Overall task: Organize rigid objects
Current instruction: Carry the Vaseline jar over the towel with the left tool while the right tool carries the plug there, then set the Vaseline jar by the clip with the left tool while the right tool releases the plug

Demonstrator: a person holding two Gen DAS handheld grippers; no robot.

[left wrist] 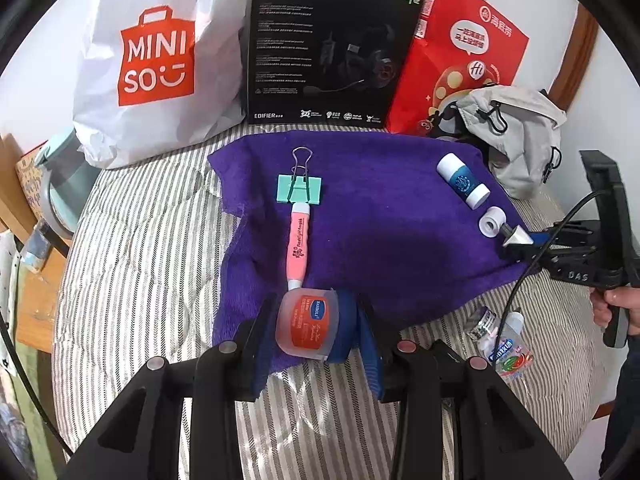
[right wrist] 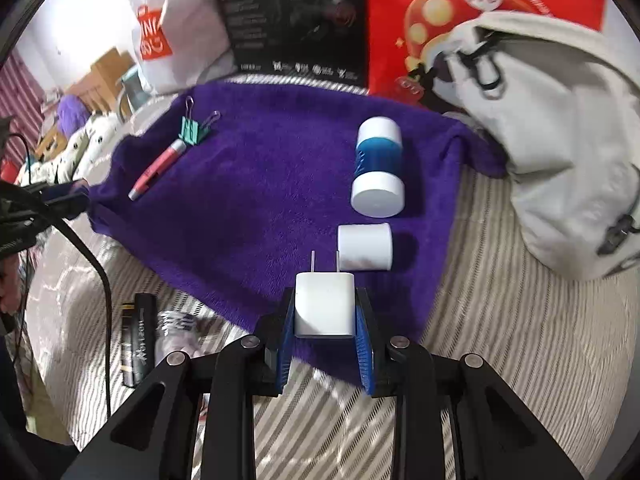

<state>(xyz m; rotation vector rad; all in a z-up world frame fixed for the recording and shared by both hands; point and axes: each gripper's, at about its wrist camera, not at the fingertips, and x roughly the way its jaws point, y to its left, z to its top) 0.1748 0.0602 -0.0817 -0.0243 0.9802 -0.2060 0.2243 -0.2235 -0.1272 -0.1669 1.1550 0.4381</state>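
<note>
A purple cloth lies on the striped bedding. On it rest a green binder clip, a pink pen, a blue-and-white cylinder and a small white roll. My left gripper is shut on a translucent jar with an orange label and blue lid, at the cloth's near edge. My right gripper is shut on a white charger plug just short of the white roll, prongs pointing forward. The cylinder lies beyond the roll.
A white Miniso bag, a black headset box and a red paper bag stand behind the cloth. A grey pouch sits at its right. A small sanitizer bottle and a black tube lie on the bedding.
</note>
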